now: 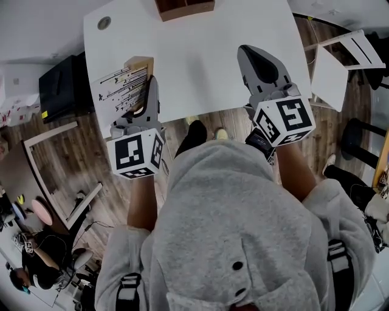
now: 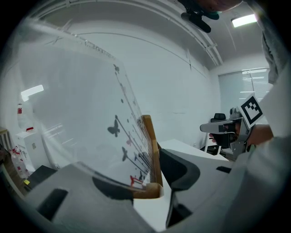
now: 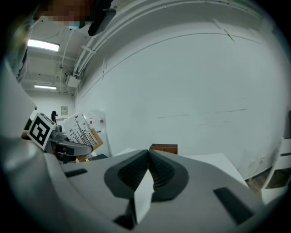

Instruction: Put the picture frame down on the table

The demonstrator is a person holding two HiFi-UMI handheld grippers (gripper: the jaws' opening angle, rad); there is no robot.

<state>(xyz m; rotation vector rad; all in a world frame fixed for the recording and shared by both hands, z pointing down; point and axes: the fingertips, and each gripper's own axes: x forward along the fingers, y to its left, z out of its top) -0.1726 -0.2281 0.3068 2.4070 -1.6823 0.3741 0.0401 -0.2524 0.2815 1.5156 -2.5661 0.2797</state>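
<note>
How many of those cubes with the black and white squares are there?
2. One cube is on the left gripper, which holds the picture frame. The other cube is on the right gripper. None seems hidden.

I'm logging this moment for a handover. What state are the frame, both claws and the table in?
picture frame: gripped at its lower corner, standing tilted, not yet laid flat on the table.
left claw: shut on the picture frame.
right claw: shut, nothing between its jaws, above the table's near edge.
table: carries a wooden box at its far edge.
</note>
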